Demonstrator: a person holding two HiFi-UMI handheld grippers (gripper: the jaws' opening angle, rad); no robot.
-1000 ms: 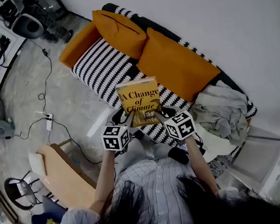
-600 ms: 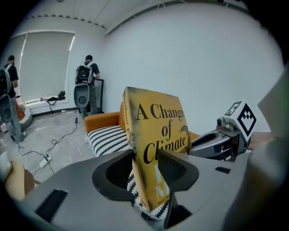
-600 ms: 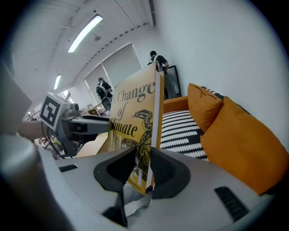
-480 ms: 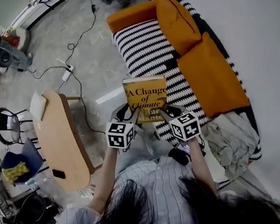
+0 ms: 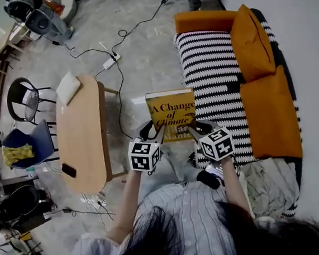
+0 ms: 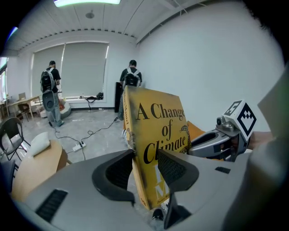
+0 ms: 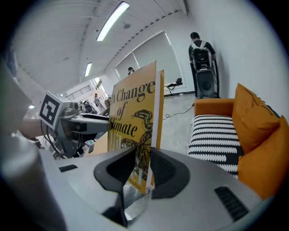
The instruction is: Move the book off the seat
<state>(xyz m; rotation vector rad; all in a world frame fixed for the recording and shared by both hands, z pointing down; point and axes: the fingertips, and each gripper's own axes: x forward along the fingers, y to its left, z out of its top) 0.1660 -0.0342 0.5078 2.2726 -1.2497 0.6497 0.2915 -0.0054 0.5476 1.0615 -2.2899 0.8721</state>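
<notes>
The yellow book (image 5: 171, 114) with black title print is held up in the air between both grippers, over the floor beside the striped sofa seat (image 5: 211, 85). My left gripper (image 5: 155, 134) is shut on the book's lower left edge; in the left gripper view the book (image 6: 156, 144) stands upright between the jaws of the left gripper (image 6: 145, 168). My right gripper (image 5: 193, 130) is shut on the lower right edge; in the right gripper view the book (image 7: 135, 131) is pinched at the open page side by the right gripper (image 7: 142, 169).
A black-and-white striped sofa with orange cushions (image 5: 266, 74) runs along the right wall, grey cloth (image 5: 274, 180) at its near end. A wooden table (image 5: 81, 131) stands at left with a white pad and a dark phone. Chairs, cables and a power strip (image 5: 111, 61) lie on the floor. People stand far off (image 6: 49, 90).
The view has swung left: the sofa has shifted to the right side and the wooden table has come into the left. The book stays gripped by both grippers, now over the floor beside the seat.
</notes>
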